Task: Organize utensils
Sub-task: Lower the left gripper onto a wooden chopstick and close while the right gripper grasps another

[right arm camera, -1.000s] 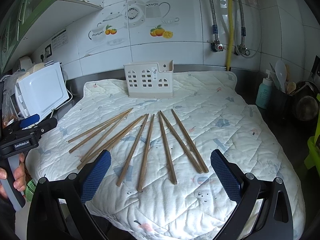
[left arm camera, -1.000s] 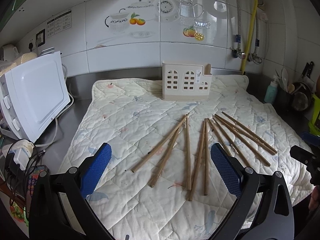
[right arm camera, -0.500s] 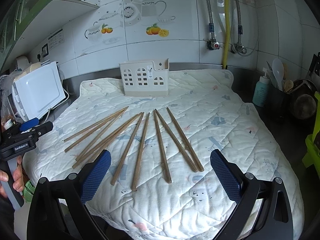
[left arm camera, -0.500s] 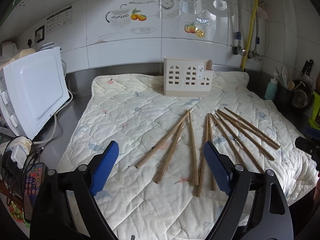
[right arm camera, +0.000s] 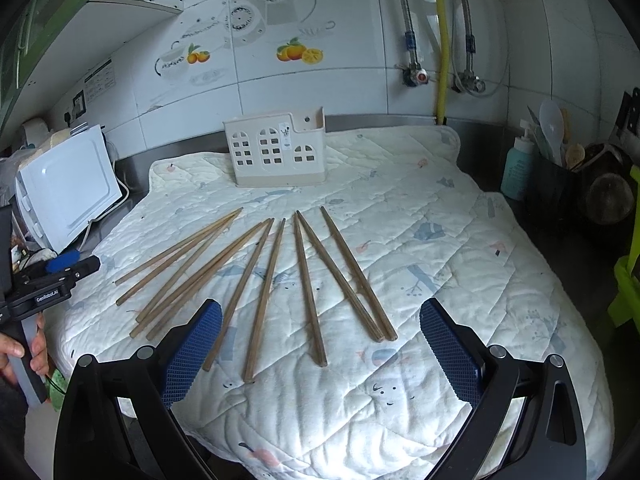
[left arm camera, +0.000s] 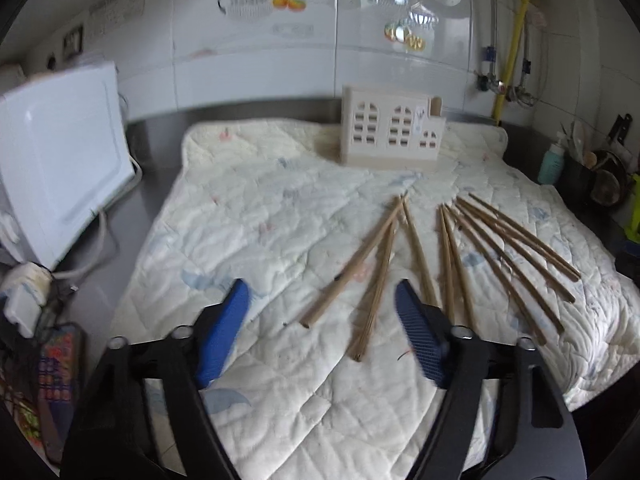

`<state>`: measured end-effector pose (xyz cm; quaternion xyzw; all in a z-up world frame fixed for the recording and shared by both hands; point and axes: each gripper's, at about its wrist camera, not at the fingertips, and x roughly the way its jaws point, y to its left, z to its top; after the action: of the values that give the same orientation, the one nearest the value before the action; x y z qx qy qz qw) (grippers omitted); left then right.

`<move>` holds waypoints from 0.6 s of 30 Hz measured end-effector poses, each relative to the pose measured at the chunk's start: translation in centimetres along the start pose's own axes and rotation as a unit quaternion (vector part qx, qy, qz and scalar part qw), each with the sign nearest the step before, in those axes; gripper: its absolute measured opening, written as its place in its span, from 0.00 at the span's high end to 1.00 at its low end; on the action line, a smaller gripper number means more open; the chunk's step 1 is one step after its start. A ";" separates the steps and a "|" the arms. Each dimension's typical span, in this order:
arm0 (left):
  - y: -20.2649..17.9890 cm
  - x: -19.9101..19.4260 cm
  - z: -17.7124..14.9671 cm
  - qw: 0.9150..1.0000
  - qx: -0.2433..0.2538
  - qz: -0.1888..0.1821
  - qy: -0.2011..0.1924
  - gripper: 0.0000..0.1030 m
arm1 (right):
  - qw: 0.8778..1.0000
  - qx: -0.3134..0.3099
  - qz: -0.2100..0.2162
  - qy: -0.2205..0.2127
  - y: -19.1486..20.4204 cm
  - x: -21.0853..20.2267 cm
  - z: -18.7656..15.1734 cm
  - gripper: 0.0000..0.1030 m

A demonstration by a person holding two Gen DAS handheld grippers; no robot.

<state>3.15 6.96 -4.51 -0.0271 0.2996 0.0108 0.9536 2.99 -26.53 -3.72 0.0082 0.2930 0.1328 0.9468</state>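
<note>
Ten chopsticks (right arm camera: 276, 280) fan across the quilt (right arm camera: 440, 264), both grippers gaping.

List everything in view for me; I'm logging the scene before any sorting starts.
chopsticks: ten, brown wood, fanned flat on the quilt
utensil holder: one, cream, upright at the quilt's back edge
quilt: one, white, covering the counter
appliance: one, white, left of the quilt
bottle: one, teal, right of the quilt
pipe: one, yellow, on the tiled wall
left gripper: black, blue pads, open, empty
right gripper: black, blue pads, open, empty
</note>
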 end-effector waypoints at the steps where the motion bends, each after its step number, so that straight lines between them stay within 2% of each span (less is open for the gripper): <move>1: 0.2 0.3 0.0 1.000 -0.001 -0.004 0.002 0.41 | 1.000 0.001 -0.001 0.002 -0.2 0.2 0.0 0.08; 3: 0.7 1.3 0.0 1.000 0.008 -0.012 0.010 0.50 | 1.000 0.003 -0.001 0.006 -0.5 0.6 -0.1 0.11; 6: 0.5 2.2 0.0 0.999 0.032 -0.036 0.017 0.58 | 1.000 0.007 -0.001 0.015 -1.2 1.3 -0.2 0.23; 9: 0.1 3.4 -0.2 0.997 0.050 -0.050 0.032 0.64 | 1.000 0.016 -0.001 0.023 -2.1 2.2 -0.2 0.26; 12: -0.2 4.7 -0.2 0.995 0.059 -0.058 0.050 0.65 | 0.999 0.019 -0.001 0.031 -2.8 2.9 -0.2 0.30; 18: -0.2 6.5 -0.2 0.993 0.067 -0.066 0.070 0.65 | 0.999 0.030 0.001 0.045 -4.2 4.3 -0.1 0.45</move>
<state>8.35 6.81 -8.42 0.0160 0.3631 -0.0746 0.9286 7.37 -29.47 -6.58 0.0308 0.3395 0.1254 0.9317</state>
